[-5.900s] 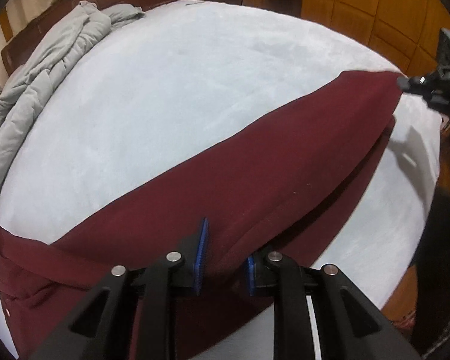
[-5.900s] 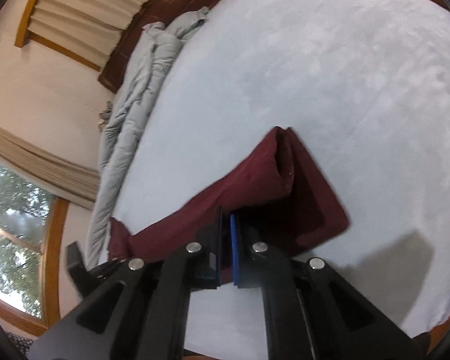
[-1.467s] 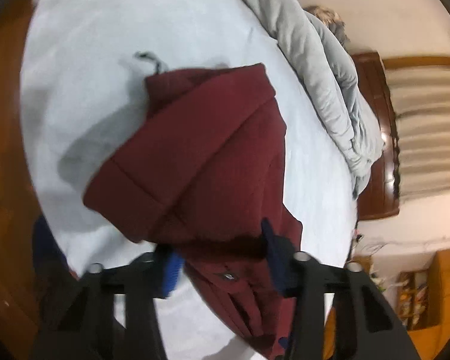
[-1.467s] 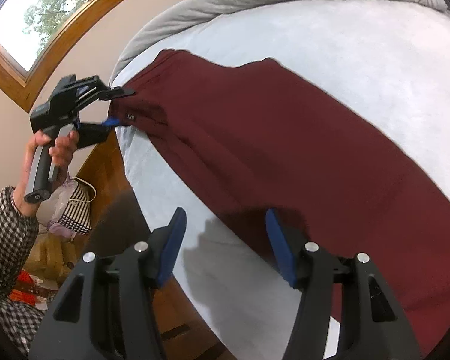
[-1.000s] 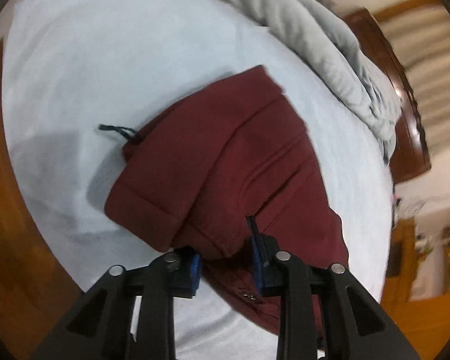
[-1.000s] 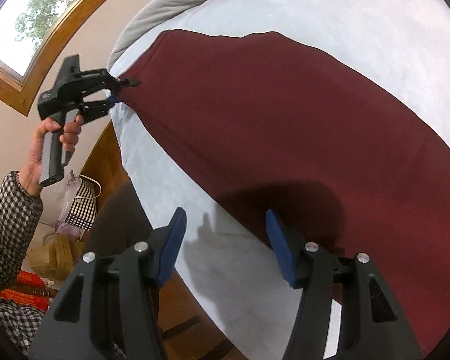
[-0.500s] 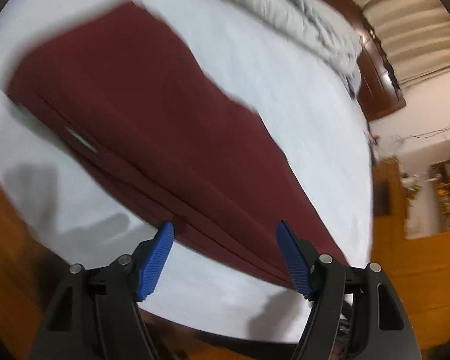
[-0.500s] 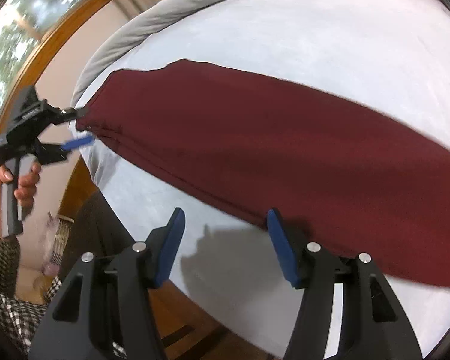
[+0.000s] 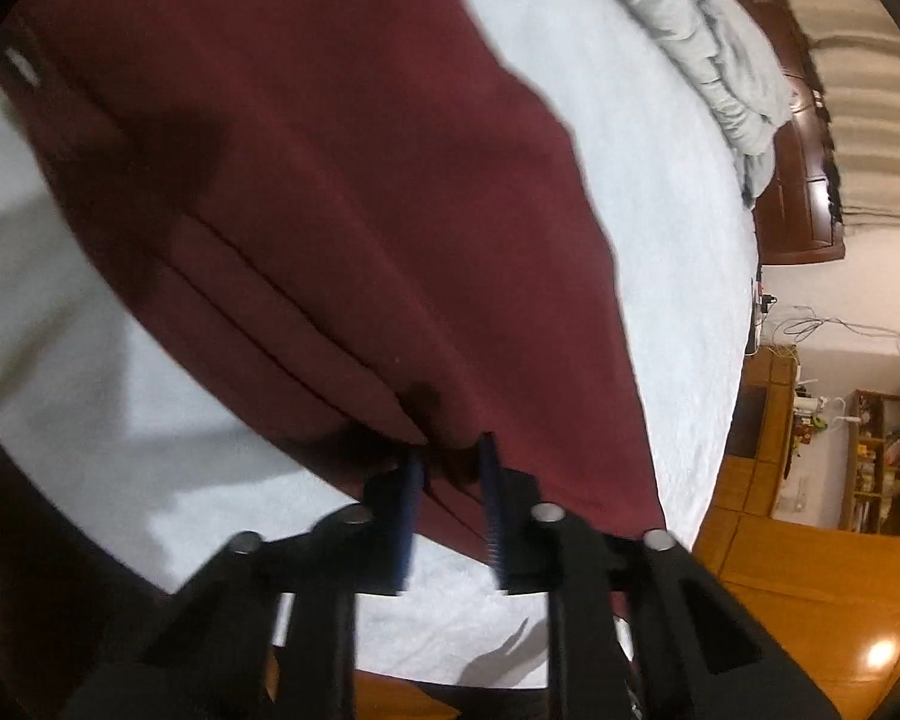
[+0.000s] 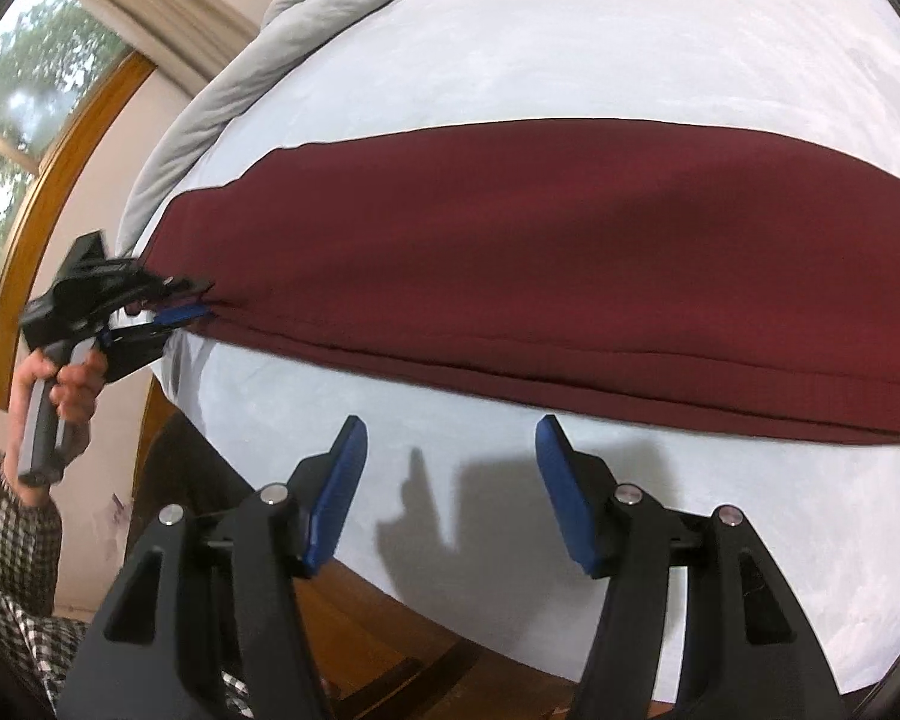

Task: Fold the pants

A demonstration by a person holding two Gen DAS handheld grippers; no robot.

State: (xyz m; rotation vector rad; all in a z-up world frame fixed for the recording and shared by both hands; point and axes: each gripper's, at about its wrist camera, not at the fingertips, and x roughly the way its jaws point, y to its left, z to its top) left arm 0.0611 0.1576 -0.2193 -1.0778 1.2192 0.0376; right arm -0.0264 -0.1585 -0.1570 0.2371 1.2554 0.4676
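Note:
The dark red pants point(image 9: 330, 180) lie folded lengthwise, leg on leg, in a long band across the pale blue bed point(image 9: 660, 192). My left gripper point(image 9: 450, 474) has its blue pads closed in on the near edge of the pants and pinches the cloth. In the right wrist view the pants point(image 10: 570, 252) stretch from left to right, and the left gripper point(image 10: 198, 300) grips their left end. My right gripper point(image 10: 450, 468) is open and empty, above the bare sheet just in front of the pants' long edge.
A grey duvet point(image 9: 708, 42) is bunched along the far side of the bed, also in the right wrist view point(image 10: 282, 36). A dark wooden headboard point(image 9: 804, 204) stands behind it. Wooden floor point(image 9: 810, 600) and the bed edge lie close below both grippers. A window point(image 10: 12, 108) is at the left.
My left gripper was open half a second ago and has now closed on the pants' edge. The right gripper stayed open and drew back slightly from the pants.

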